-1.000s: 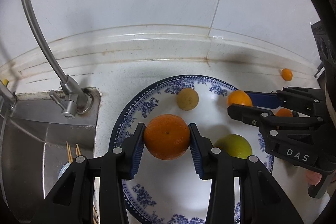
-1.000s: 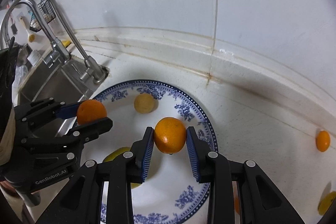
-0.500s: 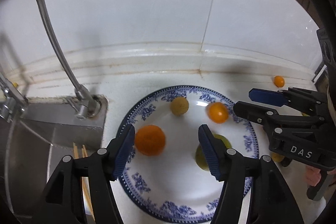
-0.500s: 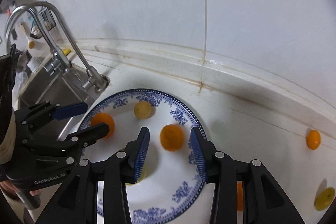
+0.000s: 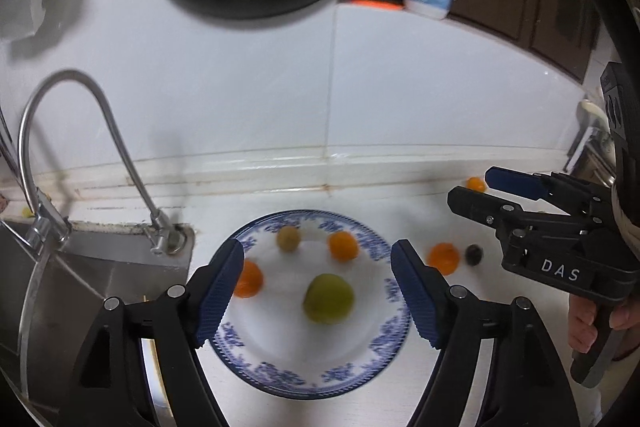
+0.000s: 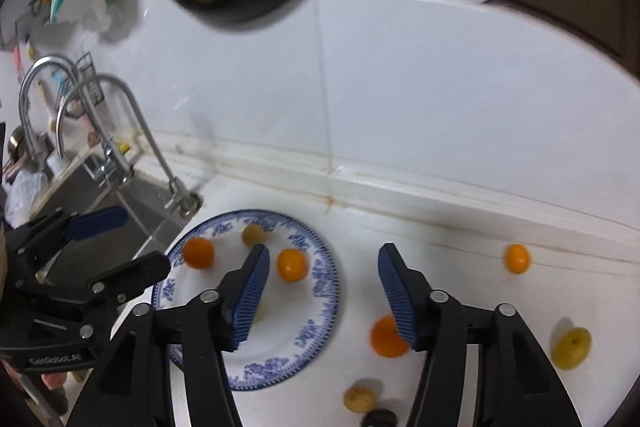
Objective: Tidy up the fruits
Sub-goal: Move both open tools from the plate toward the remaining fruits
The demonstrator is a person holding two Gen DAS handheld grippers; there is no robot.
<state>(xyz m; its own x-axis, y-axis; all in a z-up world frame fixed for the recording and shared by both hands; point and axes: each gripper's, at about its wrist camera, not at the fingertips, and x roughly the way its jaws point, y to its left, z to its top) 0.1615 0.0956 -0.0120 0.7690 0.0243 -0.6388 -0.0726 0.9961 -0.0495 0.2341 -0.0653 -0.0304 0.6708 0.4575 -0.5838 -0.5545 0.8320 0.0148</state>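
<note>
Both tools — left, right — are opening, empty, above the plate beside the faucet.

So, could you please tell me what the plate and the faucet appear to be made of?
The plate looks like glazed ceramic or porcelain: glossy white with a blue floral pattern around its rim. The faucet looks like polished metal, probably stainless steel or chrome: a silvery, reflective curved tube.
</note>
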